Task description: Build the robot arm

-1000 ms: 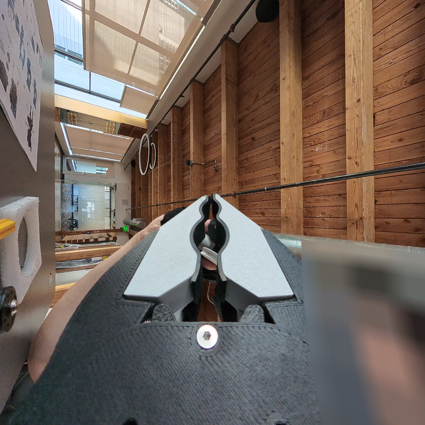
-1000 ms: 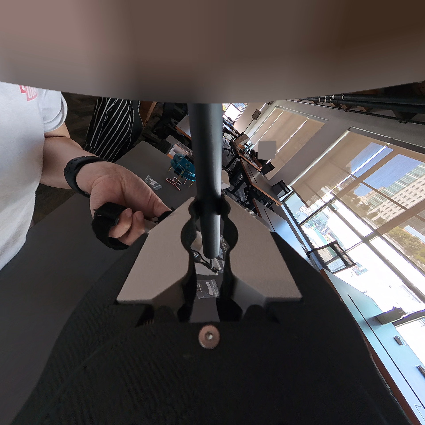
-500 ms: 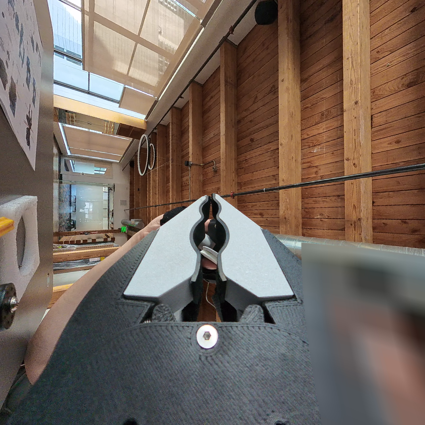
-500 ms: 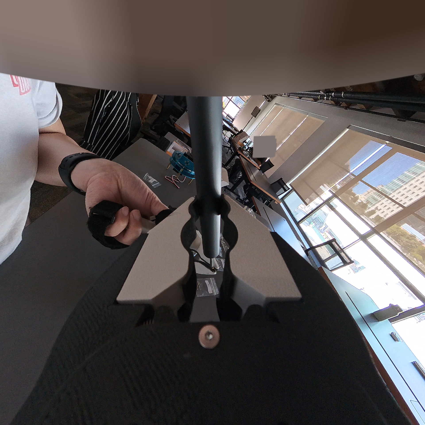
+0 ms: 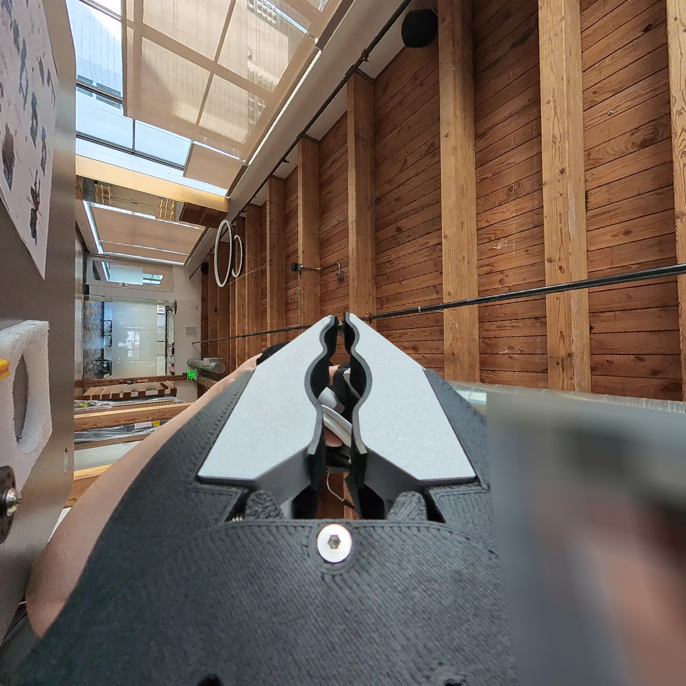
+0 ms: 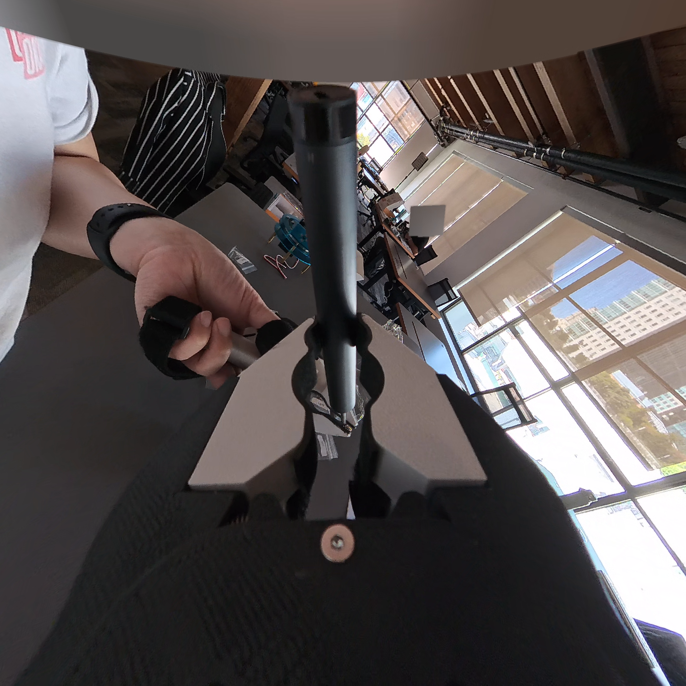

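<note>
The right hand-held gripper, with smooth grey wedge-shaped fingers on a ribbed black body, is clamped narrow on a matte dark-grey cylindrical tool whose thin metal tip sits between the fingers. Beside it a person's hand grips a handle. Beyond, on the grey worktop, lie a blue round part and small clear bags. The left hand-held gripper has its tips nearly touching in front of a wooden plank wall; whether it holds anything cannot be told.

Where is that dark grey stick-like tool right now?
In the right wrist view, the grey tool stands centre frame, clamped in the right claw, beside a hand.
</note>
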